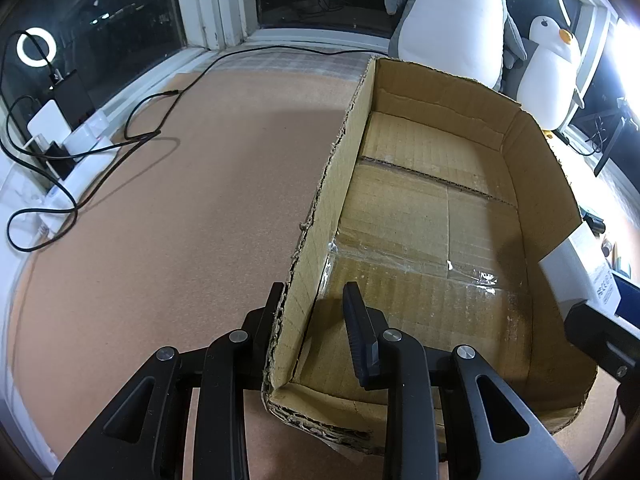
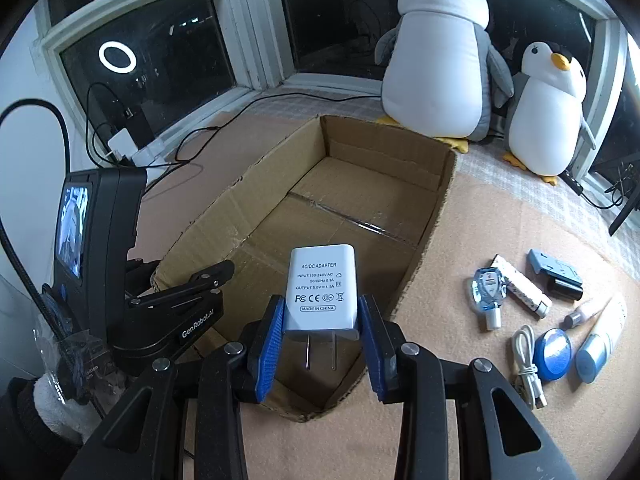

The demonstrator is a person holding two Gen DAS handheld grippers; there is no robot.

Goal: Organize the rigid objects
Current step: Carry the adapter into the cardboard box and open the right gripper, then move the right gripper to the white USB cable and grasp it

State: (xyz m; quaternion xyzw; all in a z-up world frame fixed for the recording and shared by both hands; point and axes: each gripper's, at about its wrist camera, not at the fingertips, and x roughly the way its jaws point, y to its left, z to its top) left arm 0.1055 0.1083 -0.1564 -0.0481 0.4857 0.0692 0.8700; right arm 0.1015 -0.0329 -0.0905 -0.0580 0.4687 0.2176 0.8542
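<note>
Right wrist view: right tongs (image 2: pixel 323 334) clamped on white adapter (image 2: pixel 322 290), prongs toward cam, held over near end of open cardboard box (image 2: pixel 438 204). Label reads "AC/DC ADAPTER", "INPUT:100-240V AC", "MADE IN CHINA", w/ FC & CE marks. Left tongs (image 1: pixel 310 322) apart, straddling box's left wall near its near corner; "GenRobot.AI" printed on that gripper's arm. On desk (image 2: pixel 500 216) right of box: white cable (image 2: pixel 528 362), blue round tin (image 2: pixel 554 354), tubes. Two penguin plushies (image 2: pixel 440 60) at far edge.
</note>
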